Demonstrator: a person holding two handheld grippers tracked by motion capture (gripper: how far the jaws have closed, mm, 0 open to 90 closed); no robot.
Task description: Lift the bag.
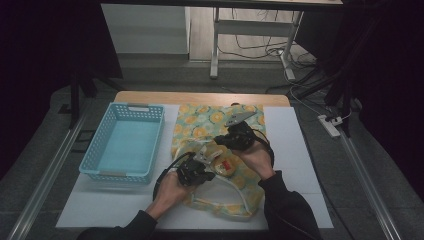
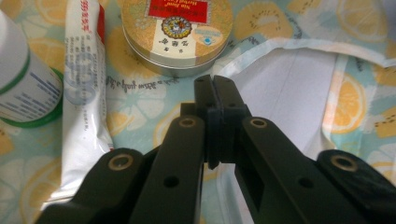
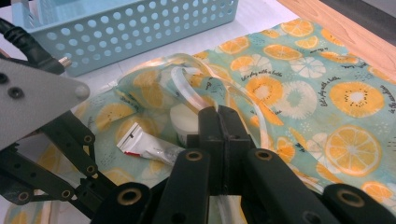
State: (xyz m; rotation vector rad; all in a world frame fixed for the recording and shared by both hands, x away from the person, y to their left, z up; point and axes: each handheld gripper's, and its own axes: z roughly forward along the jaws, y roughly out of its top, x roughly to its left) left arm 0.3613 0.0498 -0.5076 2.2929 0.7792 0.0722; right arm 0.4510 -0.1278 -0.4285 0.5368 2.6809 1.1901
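Both my grippers over the citrus-print bag [image 1: 215, 150] at mid-table. Left gripper [image 2: 215, 86]: jaws pressed together, tips pinching the bag's pale rim just below the round tin [image 2: 177, 32]. A white tube [image 2: 86, 93] lies beside the tin; a green-banded bottle [image 2: 23, 79] sits further left. Right gripper [image 3: 219, 116]: jaws closed on the bag's translucent handle strap. Blue basket [image 1: 125, 142] left of the bag, well apart.

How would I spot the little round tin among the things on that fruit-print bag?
Find the orange-slice patterned bag on the table. On it lie a white tube, a green-and-white bottle and the tin. The tin alone is flat, round and gold, with a red label on its lid.
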